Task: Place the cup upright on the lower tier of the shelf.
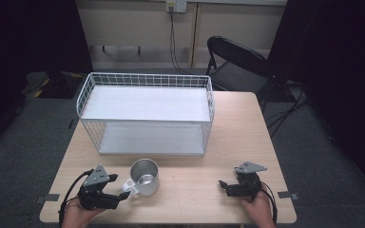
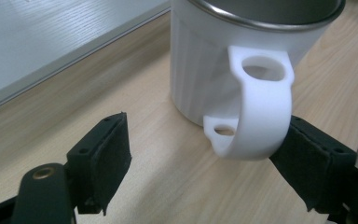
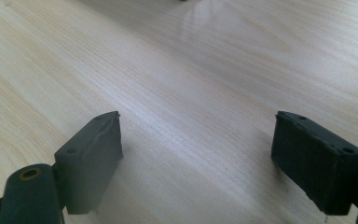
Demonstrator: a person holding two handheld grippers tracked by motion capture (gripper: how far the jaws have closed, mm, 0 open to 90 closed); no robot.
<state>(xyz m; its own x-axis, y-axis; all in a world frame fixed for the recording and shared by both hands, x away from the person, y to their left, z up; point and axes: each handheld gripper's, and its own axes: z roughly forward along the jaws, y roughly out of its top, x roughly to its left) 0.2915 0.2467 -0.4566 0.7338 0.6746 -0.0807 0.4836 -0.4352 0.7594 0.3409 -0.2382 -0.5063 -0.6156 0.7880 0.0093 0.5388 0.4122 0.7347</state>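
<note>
Worktop (image 1: 247, 142): light wood. White wire shelf rack (image 1: 145, 111) sits at upper centre of the high view. Mug (image 1: 145, 177), white body with metal rim and interior, stands upright at lower centre, just in front of the rack, its handle (image 2: 261, 107) pointing toward lower left.

Left claw (image 1: 119, 190): lower left of the high view, jaws spread wide. In the left gripper view the handle lies between them, touching the right-hand pad; the other pad is well apart.

Right claw (image 1: 224, 186): lower right, jaws spread, bare worktop between them, holding nothing.
</note>
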